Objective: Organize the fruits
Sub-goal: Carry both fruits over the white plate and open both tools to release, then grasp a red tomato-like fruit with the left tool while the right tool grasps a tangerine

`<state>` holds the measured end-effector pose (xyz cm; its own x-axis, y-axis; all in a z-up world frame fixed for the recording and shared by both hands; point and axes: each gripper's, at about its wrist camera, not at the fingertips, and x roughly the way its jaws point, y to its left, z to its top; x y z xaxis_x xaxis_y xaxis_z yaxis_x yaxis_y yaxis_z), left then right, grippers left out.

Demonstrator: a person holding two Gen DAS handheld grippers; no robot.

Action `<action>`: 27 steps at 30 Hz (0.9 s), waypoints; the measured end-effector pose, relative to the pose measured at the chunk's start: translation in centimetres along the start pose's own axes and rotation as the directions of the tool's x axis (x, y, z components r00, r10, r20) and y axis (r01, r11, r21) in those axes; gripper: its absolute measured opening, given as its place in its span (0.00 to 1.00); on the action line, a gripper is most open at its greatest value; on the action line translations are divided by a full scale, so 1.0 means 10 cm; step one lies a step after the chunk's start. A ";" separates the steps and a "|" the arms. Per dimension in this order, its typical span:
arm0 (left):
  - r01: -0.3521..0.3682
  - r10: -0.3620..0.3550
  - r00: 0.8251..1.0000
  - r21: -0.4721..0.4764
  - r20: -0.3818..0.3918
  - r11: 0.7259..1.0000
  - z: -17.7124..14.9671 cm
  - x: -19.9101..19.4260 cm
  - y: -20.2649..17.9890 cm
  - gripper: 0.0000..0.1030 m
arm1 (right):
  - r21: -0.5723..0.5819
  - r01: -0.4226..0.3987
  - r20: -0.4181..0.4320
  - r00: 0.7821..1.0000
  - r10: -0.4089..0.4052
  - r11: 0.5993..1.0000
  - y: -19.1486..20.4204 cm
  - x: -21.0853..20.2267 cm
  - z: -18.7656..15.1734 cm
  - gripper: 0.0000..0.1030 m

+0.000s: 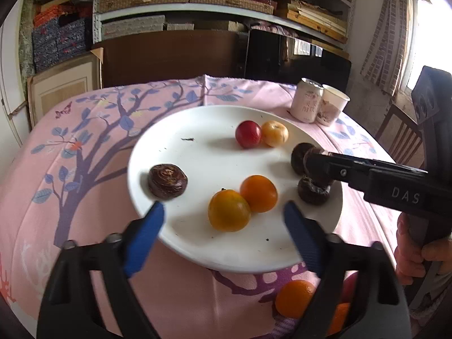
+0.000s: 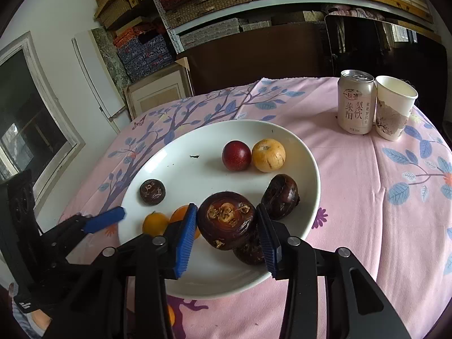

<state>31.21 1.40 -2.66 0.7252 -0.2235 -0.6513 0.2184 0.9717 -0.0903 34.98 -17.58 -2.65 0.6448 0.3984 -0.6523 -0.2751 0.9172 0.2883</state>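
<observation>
Pink tabletop holds your white plate. Your right claw squeezes a brown fruit beside two others, grouping them. Your left claw waits open near the oranges.

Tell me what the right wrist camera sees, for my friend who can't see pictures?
The right gripper holds a dark brown fruit above a white plate of fruit on a pink cloth. A can and paper cup stand behind.
</observation>
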 end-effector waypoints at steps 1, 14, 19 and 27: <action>-0.006 0.006 1.000 -0.007 0.020 1.000 0.01 -0.04 0.02 0.94 | 0.001 0.018 0.002 1.000 -0.018 1.000 -0.01 0.00 -0.01 0.67; -0.063 0.064 0.997 0.033 -0.046 0.998 -0.46 -0.39 0.04 0.95 | 0.088 0.040 0.036 0.998 -0.044 0.995 -0.26 -0.67 -0.54 0.82; -0.094 0.097 0.992 0.040 -0.081 0.995 -0.91 -0.73 0.07 0.95 | 0.157 0.113 0.002 0.993 -0.115 0.981 -0.52 -0.95 -1.02 0.85; 0.000 0.000 0.999 -0.003 -0.052 1.000 -1.21 -1.08 0.00 0.95 | 0.189 0.123 -0.002 0.992 -0.124 0.974 -0.61 -1.05 -1.19 0.89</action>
<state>15.47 4.73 -4.77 0.6901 -0.2192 -0.6897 0.2166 0.9719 -0.0922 21.40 -27.25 -5.87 0.6724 0.2813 -0.6847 -0.0542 0.9412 0.3335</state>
